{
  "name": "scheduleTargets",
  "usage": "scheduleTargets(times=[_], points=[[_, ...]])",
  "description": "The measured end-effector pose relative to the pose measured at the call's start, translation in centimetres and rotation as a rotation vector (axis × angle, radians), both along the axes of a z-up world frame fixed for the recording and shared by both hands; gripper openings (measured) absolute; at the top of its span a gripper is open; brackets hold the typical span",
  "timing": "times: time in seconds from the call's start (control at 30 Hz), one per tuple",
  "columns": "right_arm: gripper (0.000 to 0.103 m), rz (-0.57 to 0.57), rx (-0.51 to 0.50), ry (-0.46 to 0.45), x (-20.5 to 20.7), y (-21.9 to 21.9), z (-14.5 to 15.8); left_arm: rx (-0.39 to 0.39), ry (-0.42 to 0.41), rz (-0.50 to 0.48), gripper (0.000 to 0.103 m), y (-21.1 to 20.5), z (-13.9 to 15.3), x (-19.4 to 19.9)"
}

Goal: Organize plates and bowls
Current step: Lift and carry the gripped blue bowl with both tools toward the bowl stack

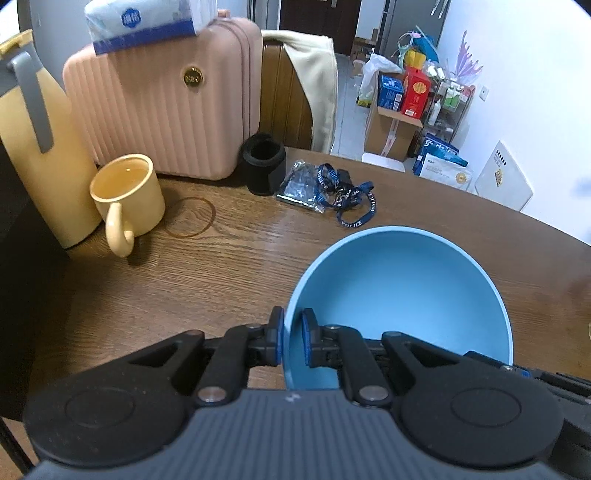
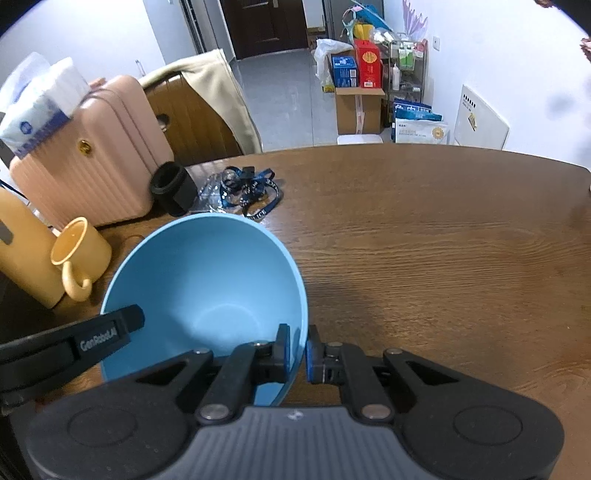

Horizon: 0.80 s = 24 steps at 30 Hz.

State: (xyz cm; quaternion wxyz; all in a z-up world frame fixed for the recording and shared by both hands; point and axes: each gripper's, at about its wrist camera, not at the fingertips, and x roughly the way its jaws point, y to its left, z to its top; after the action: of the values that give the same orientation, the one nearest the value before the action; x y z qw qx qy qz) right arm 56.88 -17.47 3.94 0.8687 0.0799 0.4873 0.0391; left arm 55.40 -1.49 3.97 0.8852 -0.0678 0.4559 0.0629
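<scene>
Brown wood-grain table (image 2: 424, 240) fills most of the room, with boxes and bags piled by the far white wall. A pink suitcase (image 1: 162, 110) stands at the back with a tissue pack (image 1: 144, 20) on top. Next to it sits a yellow mug (image 1: 127, 194), looks empty, plus a black cup (image 1: 264, 162) and a blue lanyard (image 1: 345, 194). The blue bowl (image 2: 207, 280) is empty too, tilted over the table, held by both grippers: the left gripper (image 1: 293, 341) and the right gripper (image 2: 298, 352) each pinch its rim, one on either side.
</scene>
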Motion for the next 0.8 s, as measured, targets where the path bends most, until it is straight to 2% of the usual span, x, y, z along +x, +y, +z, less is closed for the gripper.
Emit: scheduleTargets(times=[0.8], points=[[0.008,-0.026,-0.006,-0.076,-7.5,-2.3,5.3,0.012,-0.079,-0.029,0.011,-2.5,5.5,-7.3]])
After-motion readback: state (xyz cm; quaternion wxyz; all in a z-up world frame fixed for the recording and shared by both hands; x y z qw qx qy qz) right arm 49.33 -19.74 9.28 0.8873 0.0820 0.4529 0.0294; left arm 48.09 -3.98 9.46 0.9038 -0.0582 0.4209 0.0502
